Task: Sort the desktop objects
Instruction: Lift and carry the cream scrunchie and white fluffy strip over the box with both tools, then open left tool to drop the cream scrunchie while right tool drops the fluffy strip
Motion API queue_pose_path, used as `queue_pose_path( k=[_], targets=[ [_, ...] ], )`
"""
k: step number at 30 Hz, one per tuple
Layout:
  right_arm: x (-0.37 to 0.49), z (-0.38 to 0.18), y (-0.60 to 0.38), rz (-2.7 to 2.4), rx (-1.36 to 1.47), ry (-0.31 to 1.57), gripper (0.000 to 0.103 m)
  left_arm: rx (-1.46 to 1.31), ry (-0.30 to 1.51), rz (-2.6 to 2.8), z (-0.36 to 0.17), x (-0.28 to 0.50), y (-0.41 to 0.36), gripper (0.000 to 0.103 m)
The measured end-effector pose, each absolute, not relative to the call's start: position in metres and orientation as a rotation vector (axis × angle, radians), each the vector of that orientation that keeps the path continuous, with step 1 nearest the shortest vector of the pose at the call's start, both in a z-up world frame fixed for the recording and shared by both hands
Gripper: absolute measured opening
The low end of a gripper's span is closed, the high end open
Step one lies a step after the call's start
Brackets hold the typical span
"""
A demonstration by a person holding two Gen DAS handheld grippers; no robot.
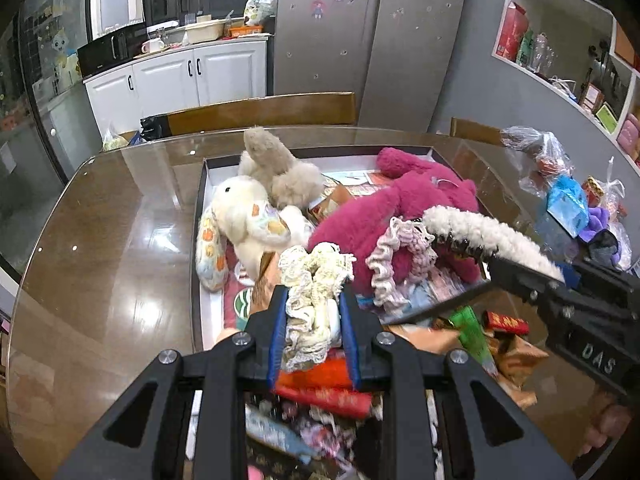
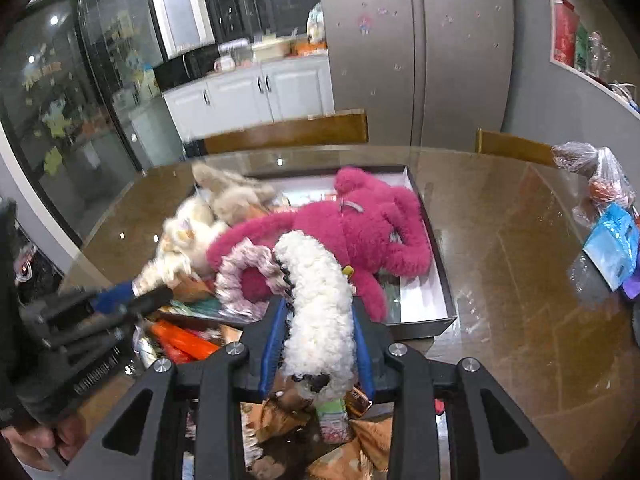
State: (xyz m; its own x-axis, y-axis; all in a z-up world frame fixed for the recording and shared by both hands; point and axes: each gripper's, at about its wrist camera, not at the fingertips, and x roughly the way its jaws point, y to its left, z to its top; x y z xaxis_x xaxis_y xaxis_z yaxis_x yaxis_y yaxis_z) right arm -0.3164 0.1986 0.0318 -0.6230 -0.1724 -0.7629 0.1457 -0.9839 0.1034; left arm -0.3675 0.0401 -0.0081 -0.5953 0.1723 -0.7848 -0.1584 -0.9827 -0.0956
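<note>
In the left wrist view my left gripper (image 1: 314,312) is shut on a cream lace scrunchie (image 1: 316,280), held over the near end of a box. My right gripper (image 2: 320,320) is shut on a white fluffy hair clip (image 2: 318,300); the hair clip (image 1: 480,236) also enters the left view from the right, with a pink-and-white scrunchie (image 1: 396,256) beside it. Below both lies a white-lined box (image 2: 428,300) with a big pink plush (image 2: 360,232), a white rabbit plush (image 1: 244,216) and a beige plush (image 1: 276,168) inside.
Loose snack packets (image 1: 480,336) and red wrappers (image 1: 324,392) are piled at the near end of the glass-topped wooden table (image 1: 112,248). Plastic bags and a blue packet (image 2: 612,244) crowd the table's right edge. Two chair backs (image 1: 260,112) stand behind the table.
</note>
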Motion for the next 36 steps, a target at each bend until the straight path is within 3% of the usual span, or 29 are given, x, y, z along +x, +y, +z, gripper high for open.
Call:
queue_pose_path(
  k=[20,29,31,32,33,34,36],
  targets=[
    [-0.356,0.007,0.180,-2.610,1.320,0.015,0.032,-1.334,0.015,2.671,-0.024,-0.400,0.042,0.026],
    [-0.349,0.023,0.181,-2.630,1.251,0.005,0.032,-1.305,0.032,2.705,-0.016,-0.395,0.042,0.029],
    [-0.347,0.027,0.180,-2.642,1.233,0.008,0.032,-1.317,0.045,2.723,-0.014,-0.394,0.042,0.049],
    [-0.346,0.029,0.180,-2.643,1.230,0.005,0.034,-1.322,0.055,2.739,-0.013,-0.393,0.042,0.073],
    [-0.346,0.031,0.180,-2.641,1.231,0.003,0.038,-1.305,0.058,2.758,-0.011,-0.392,0.041,0.084],
    [-0.346,0.032,0.180,-2.644,1.230,0.002,0.046,-1.267,0.057,2.783,-0.008,-0.389,0.040,0.084],
    [-0.345,0.035,0.180,-2.655,1.215,0.009,0.050,-1.236,0.061,2.793,-0.003,-0.386,0.039,0.085]
  ],
)
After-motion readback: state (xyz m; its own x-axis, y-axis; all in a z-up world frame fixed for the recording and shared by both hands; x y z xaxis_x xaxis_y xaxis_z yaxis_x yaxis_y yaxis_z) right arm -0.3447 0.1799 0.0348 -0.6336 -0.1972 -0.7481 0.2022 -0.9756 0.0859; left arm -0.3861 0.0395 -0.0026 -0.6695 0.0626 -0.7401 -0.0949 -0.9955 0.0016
